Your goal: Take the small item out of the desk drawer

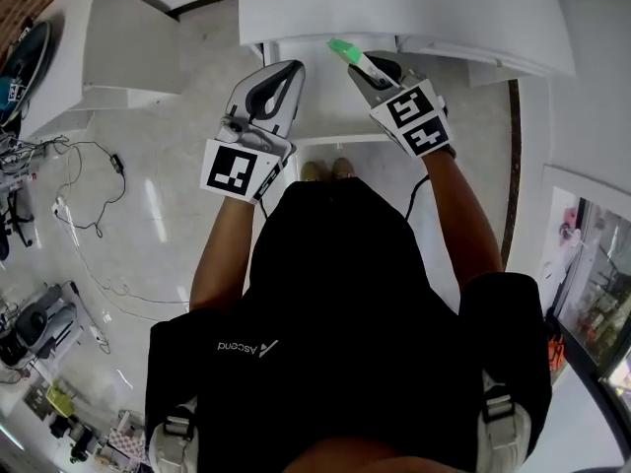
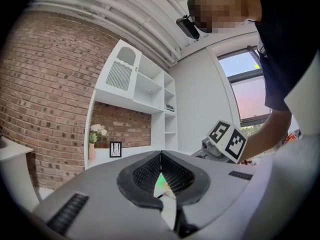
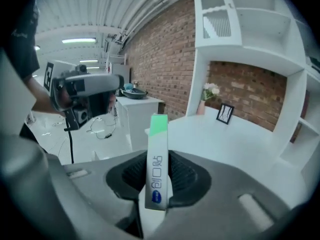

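Brick-walled room, white desk | right gripper clamped on a slim white packet with a green end, raised over the drawer | left gripper jaws together, empty, just left.

Right gripper is clamped on a slim white box, whose green end juts up and left past the jaws. It is held above the open white drawer, which sits under the desk top. Left gripper is just beside it over the drawer's left edge, jaw tips together. Shoes are near the drawer front, and cables lie on the floor at left.
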Available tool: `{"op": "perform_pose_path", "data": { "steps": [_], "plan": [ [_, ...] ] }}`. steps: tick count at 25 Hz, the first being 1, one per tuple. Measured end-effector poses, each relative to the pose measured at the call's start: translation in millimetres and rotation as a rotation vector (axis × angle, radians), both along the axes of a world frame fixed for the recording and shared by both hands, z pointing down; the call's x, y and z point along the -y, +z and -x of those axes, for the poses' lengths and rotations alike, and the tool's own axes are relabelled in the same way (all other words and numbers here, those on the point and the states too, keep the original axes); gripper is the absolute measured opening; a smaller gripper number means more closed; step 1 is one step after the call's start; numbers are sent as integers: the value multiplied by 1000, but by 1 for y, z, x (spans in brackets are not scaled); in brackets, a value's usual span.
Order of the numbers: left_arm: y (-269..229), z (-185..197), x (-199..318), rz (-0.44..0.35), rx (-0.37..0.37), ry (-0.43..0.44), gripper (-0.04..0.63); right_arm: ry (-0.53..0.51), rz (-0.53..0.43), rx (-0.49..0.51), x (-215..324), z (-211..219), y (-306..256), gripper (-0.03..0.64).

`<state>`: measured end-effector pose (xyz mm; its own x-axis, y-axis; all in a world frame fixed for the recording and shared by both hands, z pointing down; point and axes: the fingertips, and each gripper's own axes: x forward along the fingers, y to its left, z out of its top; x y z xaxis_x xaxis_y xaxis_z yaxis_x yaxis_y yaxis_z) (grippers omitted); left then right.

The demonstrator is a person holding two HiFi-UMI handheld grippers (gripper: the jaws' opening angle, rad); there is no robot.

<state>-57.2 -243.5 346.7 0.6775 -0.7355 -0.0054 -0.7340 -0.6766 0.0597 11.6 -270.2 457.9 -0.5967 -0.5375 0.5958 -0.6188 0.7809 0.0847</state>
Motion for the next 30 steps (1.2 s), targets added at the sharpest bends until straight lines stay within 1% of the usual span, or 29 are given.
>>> {"op": "perform_pose_path", "data": {
  "steps": [9, 14, 18, 25, 30],
  "plan": [
    [-31, -13, -13, -57, -14, 46, -2, 60, -108, 170, -24, -12, -76, 91],
    [-47, -21, -24, -80, -22, 69, -2, 63, -149, 284, -42, -15, -109, 91],
    [-60, -24, -33, -102, -29, 80, -2, 55, -205, 367, -54, -16, -137, 89],
    [-75, -36, -49, -136, -28, 96, -2, 32, -283, 465, -77, -25, -174, 89],
    [-86, -37, -55, -155, -40, 110, -2, 29, -295, 503, -84, -28, -184, 89]
  ]
}}
